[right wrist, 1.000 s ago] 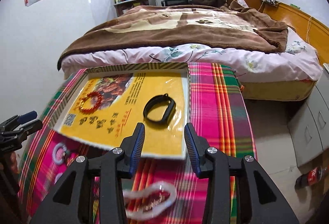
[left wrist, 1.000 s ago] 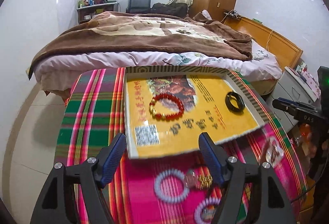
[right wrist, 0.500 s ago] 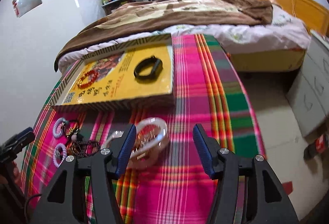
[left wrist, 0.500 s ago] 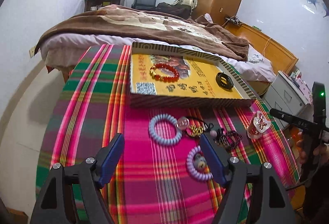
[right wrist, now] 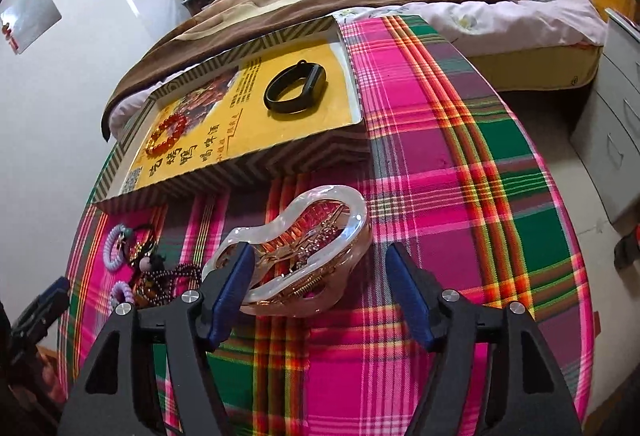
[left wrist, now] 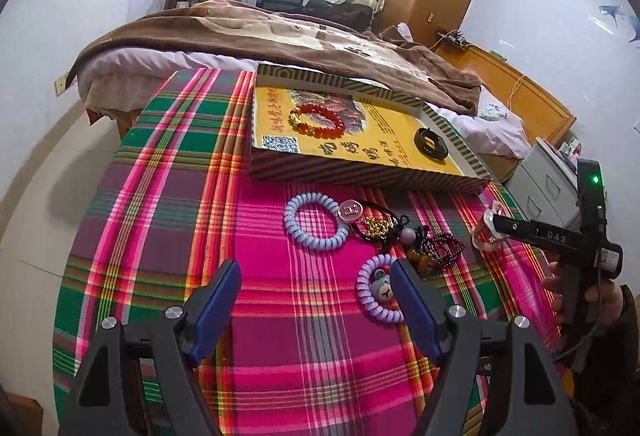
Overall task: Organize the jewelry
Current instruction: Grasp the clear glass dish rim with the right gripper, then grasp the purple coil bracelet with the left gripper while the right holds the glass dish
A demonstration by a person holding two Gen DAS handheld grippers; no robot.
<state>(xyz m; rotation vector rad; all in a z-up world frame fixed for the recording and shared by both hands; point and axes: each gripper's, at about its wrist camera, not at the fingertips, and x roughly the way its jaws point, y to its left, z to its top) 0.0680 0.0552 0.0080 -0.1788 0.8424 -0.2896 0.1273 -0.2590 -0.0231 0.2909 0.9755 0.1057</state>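
A yellow-lined tray (left wrist: 360, 172) (right wrist: 280, 160) holds a red bead bracelet (left wrist: 318, 120) (right wrist: 166, 134) and a black band (left wrist: 432, 142) (right wrist: 296, 88). Before it on the plaid cloth lie a lilac coil bracelet (left wrist: 316, 222), a purple coil bracelet with a bear charm (left wrist: 378, 288), gold beads (left wrist: 376, 224) and dark beads (left wrist: 438, 248). My left gripper (left wrist: 314, 300) stands open over the cloth, its right finger beside the bear bracelet. My right gripper (right wrist: 320, 284) is opening around a clear pink hair claw (right wrist: 296, 252) (left wrist: 486, 232). Its left finger overlaps the claw's end, and the right finger is apart.
A bed with a brown blanket (left wrist: 280, 40) stands right behind the cloth-covered table (right wrist: 460, 164). Grey drawers (right wrist: 616, 116) stand on the right, past the table's edge. A hand (left wrist: 600, 292) holds the right gripper's handle.
Both grippers drew back from the tray and sank toward the cloth. The right jaws widened, and the hair claw now lies between them. The left jaws stayed about as wide.
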